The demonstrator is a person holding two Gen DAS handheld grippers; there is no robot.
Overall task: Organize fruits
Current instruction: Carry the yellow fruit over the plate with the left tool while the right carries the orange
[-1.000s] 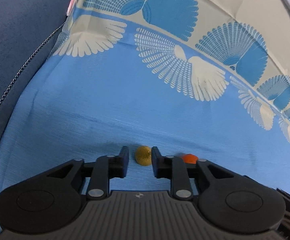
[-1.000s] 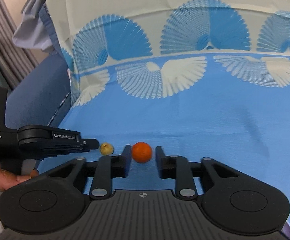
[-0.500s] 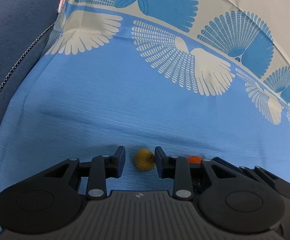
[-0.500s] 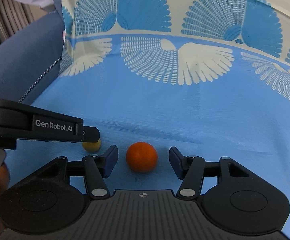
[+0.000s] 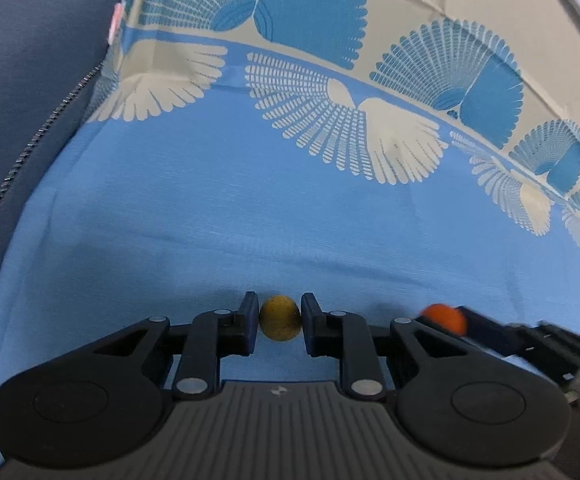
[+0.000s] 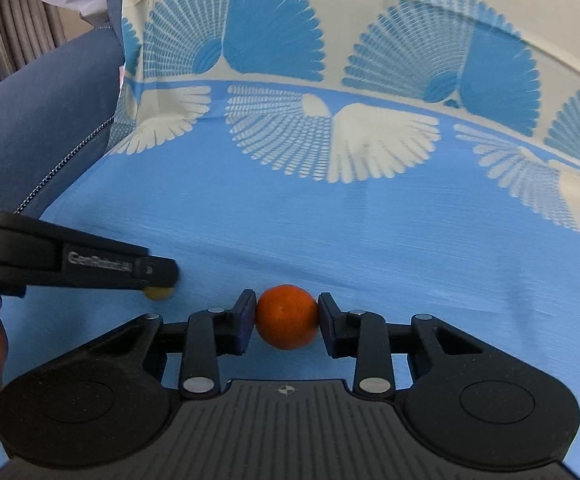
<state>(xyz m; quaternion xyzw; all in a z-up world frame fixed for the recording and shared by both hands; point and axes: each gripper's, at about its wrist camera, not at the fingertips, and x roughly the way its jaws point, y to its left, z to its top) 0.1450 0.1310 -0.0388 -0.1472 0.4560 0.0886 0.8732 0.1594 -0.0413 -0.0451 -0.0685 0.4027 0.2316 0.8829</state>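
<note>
Only legible marking: pale lettering on the side of the left gripper [image 6: 158,276], seen from the right wrist view. Blurred here; reads roughly "GenRobot.AI", last characters unsure. A small square mark just right of that lettering, too smeared to make out. Tiny crosshair-like emblem moulded at the top centre of each ribbed camera-side housing, no letters in it. Pink tag [image 5: 116,24] at the cloth's edge, too small to read.
</note>
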